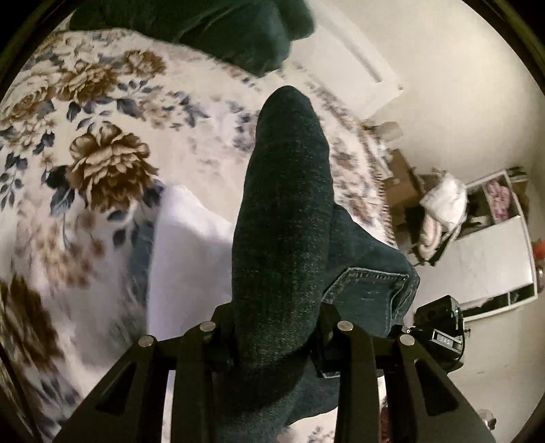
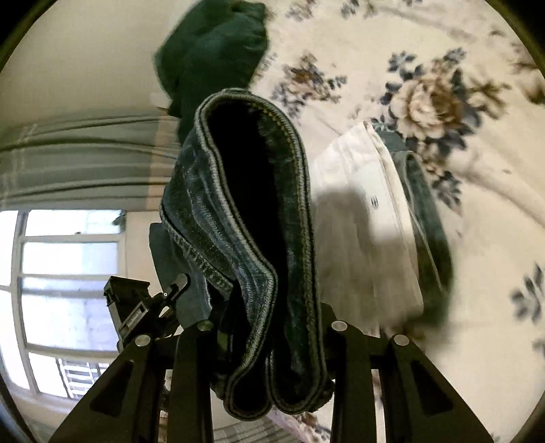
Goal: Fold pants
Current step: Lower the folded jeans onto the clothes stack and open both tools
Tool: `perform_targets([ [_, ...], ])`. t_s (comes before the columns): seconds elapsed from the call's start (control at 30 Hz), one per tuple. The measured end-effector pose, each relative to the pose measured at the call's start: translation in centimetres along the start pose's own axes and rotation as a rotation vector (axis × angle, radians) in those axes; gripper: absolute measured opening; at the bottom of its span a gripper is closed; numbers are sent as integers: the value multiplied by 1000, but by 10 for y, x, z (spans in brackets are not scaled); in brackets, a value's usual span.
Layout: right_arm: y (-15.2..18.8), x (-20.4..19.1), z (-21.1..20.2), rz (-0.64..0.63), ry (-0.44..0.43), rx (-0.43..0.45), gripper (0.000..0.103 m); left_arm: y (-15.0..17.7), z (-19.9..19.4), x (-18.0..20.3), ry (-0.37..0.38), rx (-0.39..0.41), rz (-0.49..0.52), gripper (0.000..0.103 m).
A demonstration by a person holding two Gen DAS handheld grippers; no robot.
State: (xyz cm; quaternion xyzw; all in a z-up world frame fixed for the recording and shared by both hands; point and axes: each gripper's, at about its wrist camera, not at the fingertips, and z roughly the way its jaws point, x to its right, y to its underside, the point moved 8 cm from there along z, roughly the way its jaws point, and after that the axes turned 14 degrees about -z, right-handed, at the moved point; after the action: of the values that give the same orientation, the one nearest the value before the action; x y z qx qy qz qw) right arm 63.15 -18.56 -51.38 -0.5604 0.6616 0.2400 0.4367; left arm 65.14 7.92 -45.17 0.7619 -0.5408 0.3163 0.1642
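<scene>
I hold dark blue jeans in the air above a floral bedspread (image 1: 102, 136). My left gripper (image 1: 276, 327) is shut on the jeans (image 1: 282, 211), whose dark fabric rises between the fingers, with a back pocket (image 1: 368, 289) to the right. My right gripper (image 2: 272, 337) is shut on the jeans' hem (image 2: 252, 218), which loops up between the fingers. Each view shows the other gripper beside the jeans, in the left wrist view (image 1: 439, 327) and in the right wrist view (image 2: 136, 306). The fingertips are hidden by cloth.
A folded white garment on folded blue jeans (image 2: 368, 218) lies on the bedspread (image 2: 442, 68). A dark green garment (image 1: 218, 30) lies further back. Boxes and shelves (image 1: 477, 221) stand by the wall. A window (image 2: 61, 289) and curtain are on the left.
</scene>
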Motion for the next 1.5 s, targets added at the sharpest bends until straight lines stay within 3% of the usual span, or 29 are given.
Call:
perform_targets([
  [0.13, -6, 54, 40, 82, 76, -73, 32, -19, 57, -58, -98, -112, -69, 32],
  [0.2, -5, 68, 42, 102, 81, -76, 33, -19, 73, -78, -91, -138, -108, 37],
  [0.27, -6, 75, 40, 118, 93, -82, 53, -18, 73, -80, -81, -129, -118, 41],
  [0.33, -3, 76, 36, 113, 130, -92, 67, -14, 66, -72, -148, -108, -64, 47],
  [0.37, -3, 73, 31, 104, 181, -100, 79, -12, 60, -68, -207, -87, -26, 51],
  [0.43, 1, 65, 19, 50, 269, -110, 88, -6, 46, -57, -266, -49, 23, 53],
  [0.5, 4, 50, 2, -54, 417, -100, 89, 1, 32, -46, -337, 10, 85, 66],
  [0.57, 6, 31, -10, -163, 575, -82, 92, 7, 23, -40, -395, 50, 128, 89],
  [0.7, 10, -6, -16, -355, 849, -45, 96, 23, 16, -35, -471, 96, 168, 97],
  [0.77, 19, -15, -16, -398, 924, -58, 97, 31, 21, -34, -508, 91, 194, 100],
  [0.93, 43, -19, -6, -374, 940, -100, 97, 55, 31, -30, -567, 78, 242, 100],
  [1.17, 55, -34, -15, -395, 998, -28, 97, 64, 17, -18, -570, 119, 242, 100],
  [1.5, 88, -119, -77, -476, 1010, 66, 97, 98, -72, 24, -580, 259, 234, 100],
])
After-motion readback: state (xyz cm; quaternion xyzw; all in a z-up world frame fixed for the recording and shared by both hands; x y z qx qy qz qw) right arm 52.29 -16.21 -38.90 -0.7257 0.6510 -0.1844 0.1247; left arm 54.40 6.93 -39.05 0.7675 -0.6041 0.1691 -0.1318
